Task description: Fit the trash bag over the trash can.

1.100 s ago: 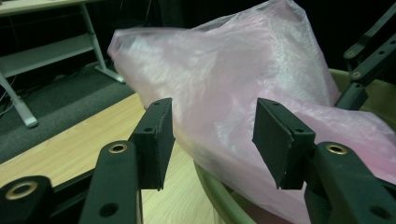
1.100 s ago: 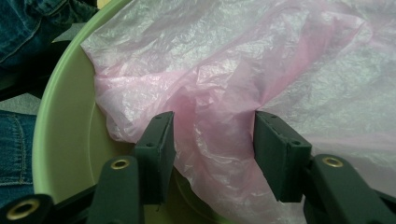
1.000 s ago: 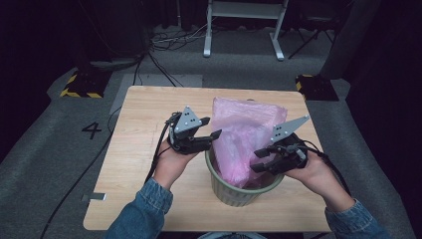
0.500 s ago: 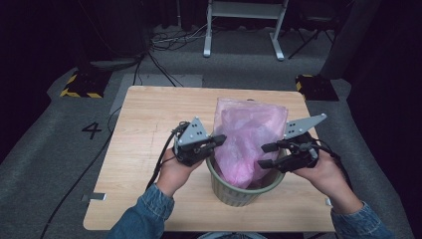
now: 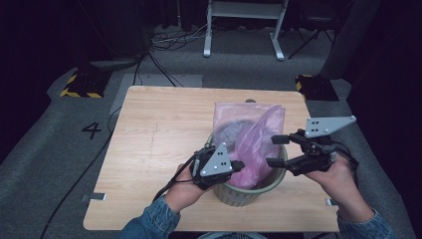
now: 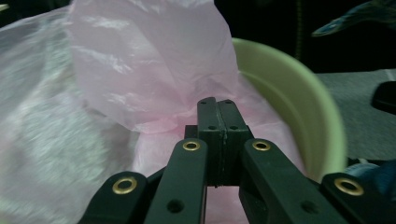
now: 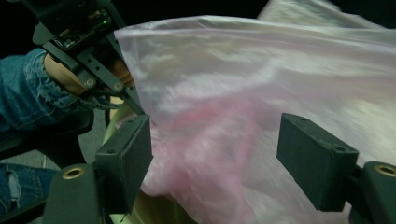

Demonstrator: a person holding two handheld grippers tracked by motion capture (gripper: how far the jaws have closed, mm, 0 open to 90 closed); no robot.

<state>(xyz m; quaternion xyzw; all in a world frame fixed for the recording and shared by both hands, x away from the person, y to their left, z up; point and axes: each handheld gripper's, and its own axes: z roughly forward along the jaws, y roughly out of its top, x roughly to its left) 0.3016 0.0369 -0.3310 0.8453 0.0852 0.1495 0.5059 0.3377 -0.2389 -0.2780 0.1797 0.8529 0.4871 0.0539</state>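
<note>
A pale green bin (image 5: 239, 196) stands on the near part of the wooden table (image 5: 159, 139), lined with a thin pink plastic bag (image 5: 249, 134) that rises above its rim. My left gripper (image 5: 239, 166) is at the bin's near-left rim, its jaws shut on a fold of the bag. In the left gripper view the pads (image 6: 217, 105) meet at the pink bag (image 6: 140, 70), with the bin's rim (image 6: 289, 93) to the right. My right gripper (image 5: 272, 151) hovers over the right rim. Its jaws have just been opening and stand wide in the right gripper view (image 7: 215, 158), with the bag (image 7: 257, 79) loose beyond them.
A white metal stand (image 5: 244, 25) and loose cables lie on the floor behind the table. Yellow-and-black striped blocks (image 5: 79, 87) sit at both far corners. A number 4 (image 5: 92, 130) marks the floor at the left. The table's left half is bare wood.
The left gripper has shut and slid nearer along the bin's rim, dragging the bag's top down and toward me. The right gripper's jaws have spread and it has lifted slightly off the bag.
</note>
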